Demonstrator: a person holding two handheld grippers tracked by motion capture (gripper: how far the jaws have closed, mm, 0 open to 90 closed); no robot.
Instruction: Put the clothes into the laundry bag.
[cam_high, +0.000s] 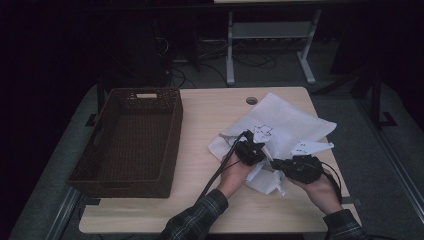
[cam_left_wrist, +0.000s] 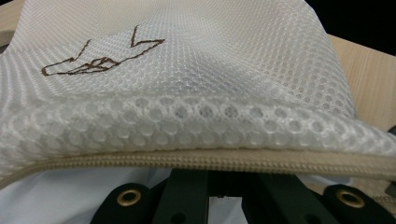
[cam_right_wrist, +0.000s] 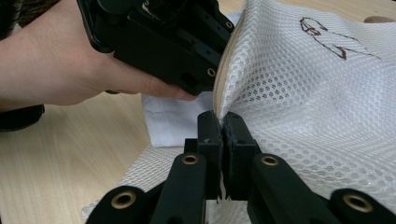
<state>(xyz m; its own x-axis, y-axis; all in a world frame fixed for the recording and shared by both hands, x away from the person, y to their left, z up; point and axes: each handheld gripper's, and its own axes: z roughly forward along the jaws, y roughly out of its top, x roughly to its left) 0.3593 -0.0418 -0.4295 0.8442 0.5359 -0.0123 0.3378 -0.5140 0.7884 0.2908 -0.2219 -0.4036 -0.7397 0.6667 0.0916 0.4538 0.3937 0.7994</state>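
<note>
Mesh laundry bag (cam_high: 280, 122) lay right-centre on worktop (cam_high: 210, 115). Right gripper (cam_right_wrist: 223, 128) fingers pinched its zipper edge; left gripper (cam_high: 250, 151) finger state unclear. Best keep the opening spread, pull gently.

A dark woven basket (cam_high: 127, 140) sits at the table's (cam_high: 200, 130) left edge — handle slot in its far wall. A round hole (cam_high: 251, 100) pierces the tabletop's far side.

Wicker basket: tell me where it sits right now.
In the high view the wicker basket stands on the left half of the table, apart from the white mesh bag that both grippers work on to its right.
</note>
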